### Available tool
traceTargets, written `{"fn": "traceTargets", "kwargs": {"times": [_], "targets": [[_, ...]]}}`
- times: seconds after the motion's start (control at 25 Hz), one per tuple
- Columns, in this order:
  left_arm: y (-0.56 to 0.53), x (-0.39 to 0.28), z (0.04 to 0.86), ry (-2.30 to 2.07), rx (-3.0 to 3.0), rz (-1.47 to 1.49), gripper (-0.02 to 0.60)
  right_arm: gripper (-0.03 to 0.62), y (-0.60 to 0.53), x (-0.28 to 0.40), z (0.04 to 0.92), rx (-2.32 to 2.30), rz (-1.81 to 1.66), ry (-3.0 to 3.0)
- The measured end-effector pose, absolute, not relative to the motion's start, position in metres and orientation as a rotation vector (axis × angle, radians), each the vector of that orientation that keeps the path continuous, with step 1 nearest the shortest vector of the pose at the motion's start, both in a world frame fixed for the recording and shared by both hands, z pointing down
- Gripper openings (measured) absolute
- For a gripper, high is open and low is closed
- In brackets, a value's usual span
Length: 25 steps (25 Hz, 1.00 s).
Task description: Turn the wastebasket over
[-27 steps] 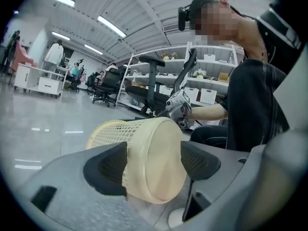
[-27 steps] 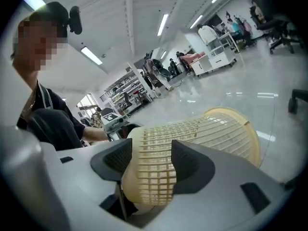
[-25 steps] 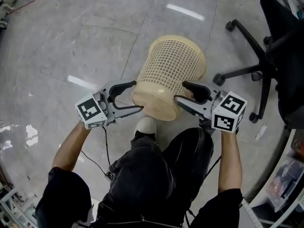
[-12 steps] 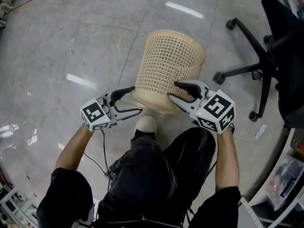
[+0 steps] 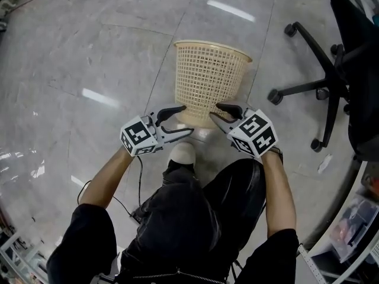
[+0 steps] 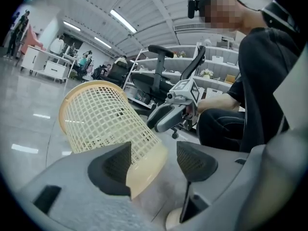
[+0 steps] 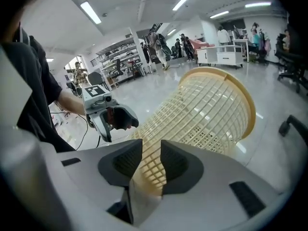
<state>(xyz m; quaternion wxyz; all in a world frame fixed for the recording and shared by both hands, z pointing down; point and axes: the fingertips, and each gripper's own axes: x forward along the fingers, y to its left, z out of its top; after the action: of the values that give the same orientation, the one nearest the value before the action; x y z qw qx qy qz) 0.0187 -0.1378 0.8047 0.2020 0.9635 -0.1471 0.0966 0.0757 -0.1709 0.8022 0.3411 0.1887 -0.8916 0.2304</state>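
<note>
The cream mesh wastebasket [image 5: 210, 76] stands mouth up in front of my knees, leaning away from me. Its solid base is down by the floor between the two grippers. My left gripper [image 5: 186, 119] is at the base's left side with its jaws wide and just closing a little. In the left gripper view the base edge [image 6: 144, 170] lies against one pad, clear of the other. My right gripper [image 5: 215, 112] has been closing. Its pads stand narrow, with the base edge [image 7: 144, 186] wedged between them.
A black office chair [image 5: 331, 81] on castors stands to the right of the basket. The white toe of a shoe [image 5: 182, 154] is just behind the base, and a thin cable [image 5: 135, 176] hangs from the left gripper. Shelves and desks lie further off in the room.
The basket has swung from lying base-toward-me in the air to mouth up, low by the floor. Both grippers sank with it and drew closer together. The right jaws narrowed a lot.
</note>
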Motion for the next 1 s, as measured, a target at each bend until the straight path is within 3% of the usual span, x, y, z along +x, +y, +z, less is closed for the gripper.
{"fn": "traceTargets", "kwargs": {"times": [0.2,0.44,1.0], "targets": [[-0.135,0.016,0.806,-0.414,2.697,0.298,0.299,0.123,-0.189,0.081,0.777,0.568,0.518,-2.396],[-0.138,0.015,0.806,-0.429,2.699,0.287,0.295,0.123,-0.311,0.115,0.710,1.018,0.173,-2.385],[-0.140,0.015,0.806,-0.457,2.677,0.260,0.274,0.098,-0.345,0.073,0.737,0.655,0.076,-2.255]]}}
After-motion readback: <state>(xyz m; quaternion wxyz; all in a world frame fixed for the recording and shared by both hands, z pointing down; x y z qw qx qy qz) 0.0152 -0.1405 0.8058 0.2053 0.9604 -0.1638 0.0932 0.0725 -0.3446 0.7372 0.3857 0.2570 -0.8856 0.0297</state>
